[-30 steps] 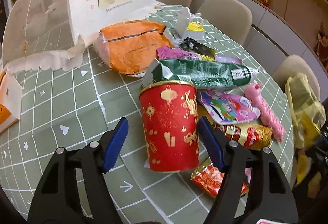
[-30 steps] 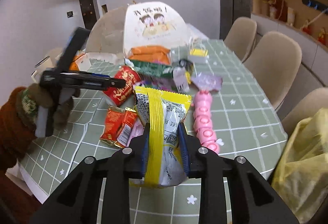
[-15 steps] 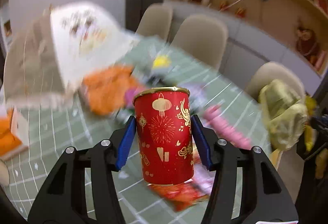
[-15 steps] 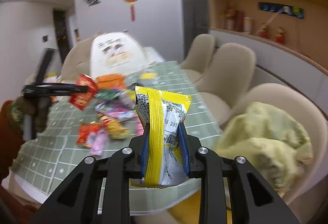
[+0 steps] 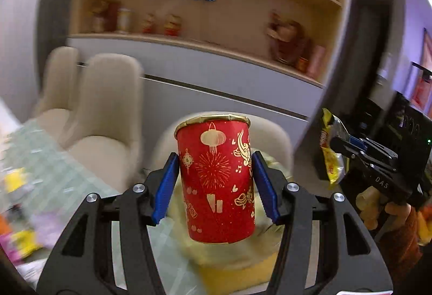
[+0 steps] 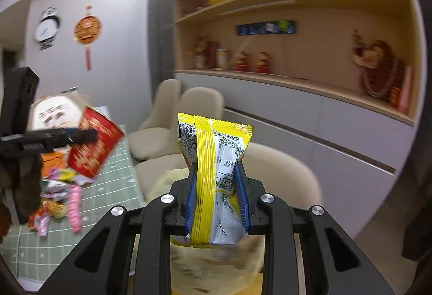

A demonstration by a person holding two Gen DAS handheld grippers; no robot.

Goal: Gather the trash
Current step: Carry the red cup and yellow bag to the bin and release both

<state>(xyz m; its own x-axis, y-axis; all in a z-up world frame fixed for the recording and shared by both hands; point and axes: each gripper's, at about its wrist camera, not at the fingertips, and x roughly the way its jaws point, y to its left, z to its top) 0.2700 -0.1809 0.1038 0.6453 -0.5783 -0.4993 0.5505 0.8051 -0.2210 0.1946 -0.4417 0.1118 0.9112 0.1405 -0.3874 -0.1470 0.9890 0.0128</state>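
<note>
A red paper cup (image 5: 216,181) with gold patterns hangs upright in the air, and my left gripper (image 5: 214,160) is shut on it, its blue pads pressing both sides. My right gripper (image 6: 216,173) is shut on a yellow and white snack packet (image 6: 216,149). Below both grippers lies a crumpled yellow trash bag (image 6: 216,262) (image 5: 229,254) on a beige chair. The left wrist view shows the right gripper (image 5: 343,143) at the right edge with the packet (image 5: 330,149). The right wrist view shows the left gripper (image 6: 81,134) at the left with the cup (image 6: 94,143), which looks tilted there.
The green gridded table (image 6: 113,181) (image 5: 54,173) is at the left with several wrappers and a pink tube (image 6: 74,206) on it. Beige chairs (image 5: 108,106) (image 6: 199,111) stand along it. A grey cabinet with wooden shelves (image 6: 324,111) fills the background.
My left gripper closed on the red cup and lifted it off the table. Both grippers swung right, away from the table, to above the yellow bag on the chair.
</note>
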